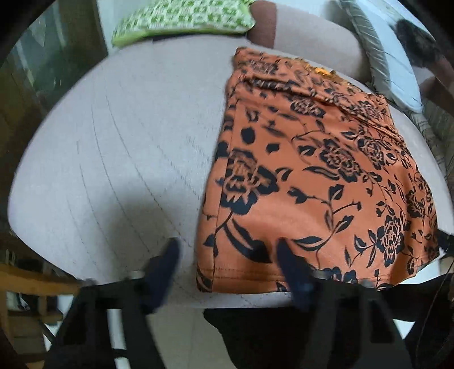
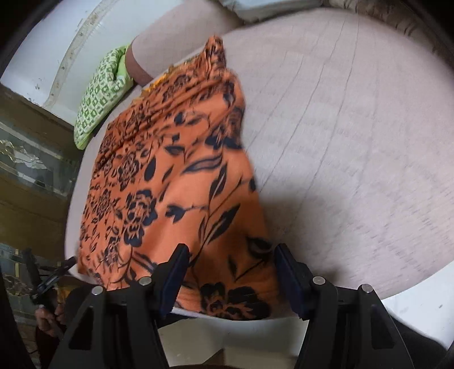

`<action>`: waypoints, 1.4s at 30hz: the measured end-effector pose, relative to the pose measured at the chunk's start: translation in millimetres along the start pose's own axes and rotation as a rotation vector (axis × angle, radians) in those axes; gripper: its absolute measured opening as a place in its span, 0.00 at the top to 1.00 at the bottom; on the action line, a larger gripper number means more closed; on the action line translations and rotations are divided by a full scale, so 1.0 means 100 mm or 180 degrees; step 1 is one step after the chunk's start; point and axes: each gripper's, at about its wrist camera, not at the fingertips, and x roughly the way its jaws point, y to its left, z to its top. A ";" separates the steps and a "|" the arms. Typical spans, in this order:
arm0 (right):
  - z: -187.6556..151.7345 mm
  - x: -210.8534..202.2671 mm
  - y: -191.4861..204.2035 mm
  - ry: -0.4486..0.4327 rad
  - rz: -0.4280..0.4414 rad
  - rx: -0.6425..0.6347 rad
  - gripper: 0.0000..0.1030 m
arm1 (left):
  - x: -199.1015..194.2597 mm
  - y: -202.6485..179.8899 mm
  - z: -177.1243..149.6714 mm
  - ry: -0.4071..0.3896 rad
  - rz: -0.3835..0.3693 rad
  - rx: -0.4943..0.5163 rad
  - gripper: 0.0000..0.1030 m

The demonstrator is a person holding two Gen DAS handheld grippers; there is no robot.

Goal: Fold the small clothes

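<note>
An orange garment with a black flower print (image 1: 320, 176) lies folded flat on the pale pink sofa seat (image 1: 119, 159). In the left wrist view my left gripper (image 1: 227, 255) is open and empty above the garment's near left corner, one finger over the seat, the other over the hem. In the right wrist view the same garment (image 2: 170, 184) fills the left half. My right gripper (image 2: 229, 272) is open and empty over its near right corner at the seat's (image 2: 354, 156) front edge.
A green and white patterned cushion (image 1: 181, 20) lies at the back of the sofa, also in the right wrist view (image 2: 99, 99). Grey-white pillows (image 1: 388, 59) lie at the right. A glass-fronted wooden cabinet (image 2: 31, 170) stands beside the sofa. The floor (image 2: 193, 340) shows below the seat edge.
</note>
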 end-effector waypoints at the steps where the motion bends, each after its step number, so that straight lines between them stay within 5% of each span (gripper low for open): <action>1: -0.02 0.01 0.04 -0.0029 -0.0033 -0.0071 0.35 | 0.06 0.03 0.00 0.0046 -0.0027 -0.0047 0.46; 4: -0.04 0.05 0.18 -0.0014 -0.0046 -0.0338 0.49 | 0.13 0.07 0.01 0.0066 -0.0080 -0.0082 0.47; 5: -0.05 0.07 0.22 0.0024 0.0046 -0.0384 0.64 | 0.13 0.07 0.03 0.0044 -0.0087 -0.0106 0.47; 6: -0.06 0.10 0.26 0.0088 0.0158 -0.0429 0.68 | 0.13 0.09 0.04 0.0022 -0.0100 -0.0126 0.46; 9: -0.10 0.22 0.39 0.0199 0.0107 -0.0606 0.66 | 0.16 0.12 0.10 -0.0023 -0.0233 -0.0236 0.30; 13: -0.05 0.25 0.32 0.0270 0.0267 -0.0386 0.62 | 0.20 0.04 0.10 -0.0048 -0.0269 -0.0105 0.32; 14: -0.03 0.26 0.29 0.0285 0.0336 -0.0295 0.62 | 0.20 0.01 0.09 -0.0056 -0.0248 -0.0046 0.37; 18: 0.04 0.18 0.18 0.0303 0.0543 -0.0040 0.62 | 0.15 -0.02 0.07 -0.0066 -0.0317 0.0042 0.89; 20: 0.09 0.06 0.06 0.0178 0.0645 0.0154 0.48 | 0.11 -0.03 0.07 -0.0086 -0.0416 0.0007 0.92; 24: 0.12 -0.18 -0.18 -0.0127 0.0750 0.0478 0.42 | 0.06 -0.13 0.07 -0.0142 -0.0458 0.0122 0.90; 26: 0.11 -0.21 -0.27 -0.0130 0.0748 0.0555 0.42 | 0.07 -0.15 0.08 -0.0096 -0.0468 0.0116 0.67; 27: 0.09 -0.19 -0.29 -0.0085 0.0734 0.0574 0.42 | 0.08 -0.16 0.09 -0.0068 -0.0492 0.0077 0.48; 29: 0.07 -0.10 -0.28 0.0054 0.0725 0.0558 0.42 | 0.08 -0.15 0.08 -0.0105 -0.0505 0.0036 0.46; 30: 0.05 -0.04 -0.25 0.0125 0.0712 0.0530 0.42 | 0.08 -0.15 0.08 -0.0102 -0.0518 0.0034 0.48; 33: 0.00 0.10 -0.04 0.0253 0.0623 0.0272 0.42 | 0.11 -0.16 0.07 -0.0068 -0.0530 0.0012 0.85; 34: -0.02 0.12 0.07 0.0210 0.0517 0.0074 0.44 | 0.12 -0.15 0.08 -0.0063 -0.0513 0.0002 0.90; 36: -0.05 0.15 0.24 0.0228 0.0414 -0.0241 0.86 | 0.11 -0.12 0.13 -0.0038 -0.0599 -0.0047 0.93; 39: -0.05 0.14 0.38 0.0187 0.0382 -0.0397 0.87 | 0.01 -0.09 0.22 -0.0081 -0.0790 -0.0073 0.94; 42: 0.09 -0.03 0.40 -0.0011 0.0793 -0.0256 0.88 | -0.16 -0.10 0.40 -0.0213 -0.0942 -0.0039 0.94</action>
